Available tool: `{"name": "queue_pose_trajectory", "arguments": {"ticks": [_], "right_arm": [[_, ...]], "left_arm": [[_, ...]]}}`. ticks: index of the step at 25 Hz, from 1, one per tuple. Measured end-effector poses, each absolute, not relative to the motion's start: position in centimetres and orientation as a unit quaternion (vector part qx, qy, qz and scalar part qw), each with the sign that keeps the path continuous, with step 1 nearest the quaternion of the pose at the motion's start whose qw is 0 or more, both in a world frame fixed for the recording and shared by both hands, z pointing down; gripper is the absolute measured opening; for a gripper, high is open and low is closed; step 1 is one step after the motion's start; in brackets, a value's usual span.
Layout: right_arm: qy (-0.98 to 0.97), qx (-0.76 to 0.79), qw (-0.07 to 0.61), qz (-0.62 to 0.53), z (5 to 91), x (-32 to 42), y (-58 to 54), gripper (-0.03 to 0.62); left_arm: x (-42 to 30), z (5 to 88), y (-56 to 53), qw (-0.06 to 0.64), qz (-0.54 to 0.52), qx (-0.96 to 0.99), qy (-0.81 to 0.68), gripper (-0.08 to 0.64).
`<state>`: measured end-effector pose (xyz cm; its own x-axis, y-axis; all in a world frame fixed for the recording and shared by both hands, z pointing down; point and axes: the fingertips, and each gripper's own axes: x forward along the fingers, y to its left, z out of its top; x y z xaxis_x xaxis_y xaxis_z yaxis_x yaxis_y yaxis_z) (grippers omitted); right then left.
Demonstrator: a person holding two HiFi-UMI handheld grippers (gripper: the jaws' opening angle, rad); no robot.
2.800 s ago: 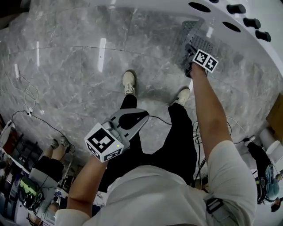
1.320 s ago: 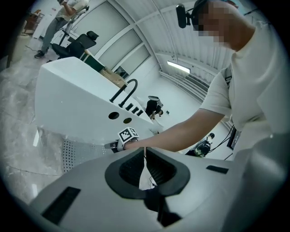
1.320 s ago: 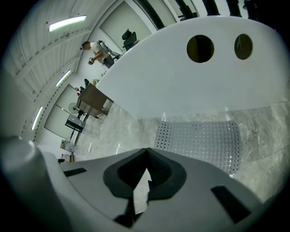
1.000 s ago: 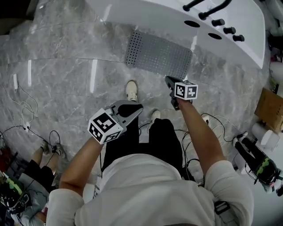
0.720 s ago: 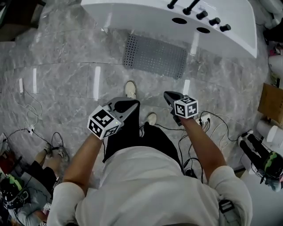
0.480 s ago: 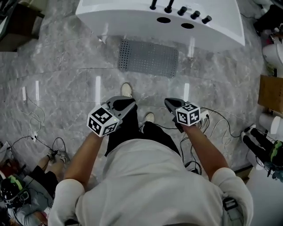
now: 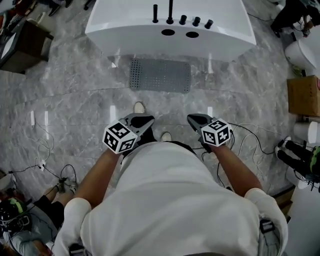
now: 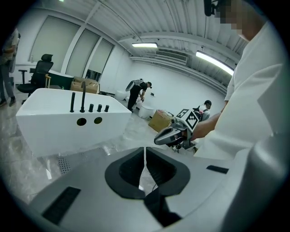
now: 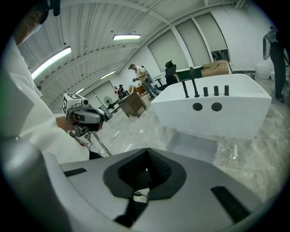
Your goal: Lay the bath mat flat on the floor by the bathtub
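Note:
The grey perforated bath mat [image 7: 160,75] lies flat on the marble floor right against the front of the white bathtub [image 7: 170,27]; it also shows as the mat [image 9: 194,146] in the right gripper view and a sliver of mat [image 8: 64,164] in the left gripper view. Both grippers are held at waist height, well back from the mat. My left gripper [image 7: 141,120] is shut with nothing in it, its tips meeting [image 8: 145,149]. My right gripper [image 7: 196,119] is likewise shut and empty, tips closed [image 9: 146,152].
Black taps [image 7: 170,12] stand on the bathtub rim. A cardboard box [image 7: 303,95] sits at the right, a dark cabinet [image 7: 20,47] at the far left. Cables [image 7: 245,137] trail on the floor by my feet. Other people stand in the background [image 8: 138,93].
The right gripper let go of the mat, which now lies flat by the tub. I have stepped back and straightened; both grippers are drawn in near my waist.

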<state>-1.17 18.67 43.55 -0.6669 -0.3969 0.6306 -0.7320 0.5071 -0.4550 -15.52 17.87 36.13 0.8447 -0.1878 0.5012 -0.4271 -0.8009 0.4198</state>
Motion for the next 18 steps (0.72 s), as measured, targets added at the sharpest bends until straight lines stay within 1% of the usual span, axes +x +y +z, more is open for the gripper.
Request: {"name": "queue_pose_trajectory", "arguments": {"ticks": [5,10,18], "right_arm": [[-0.842,0.341,0.225,0.353,42.0,-0.2,21.4,0.008],[-0.849,0.352,0.215,0.33,40.1,0.7,21.8,0.008],[-0.858,0.36,0.197,0.308,37.6,0.2,22.7,0.008]], "left_arm": [[-15.4,34.9,19.6,0.261,0.219,0.923,-0.18,0.028],[-15.2,34.3,20.4,0.256,0.216,0.924,-0.183,0.028],[-14.6,32.5,21.7,0.241,0.204,0.932,-0.179,0.028]]}}
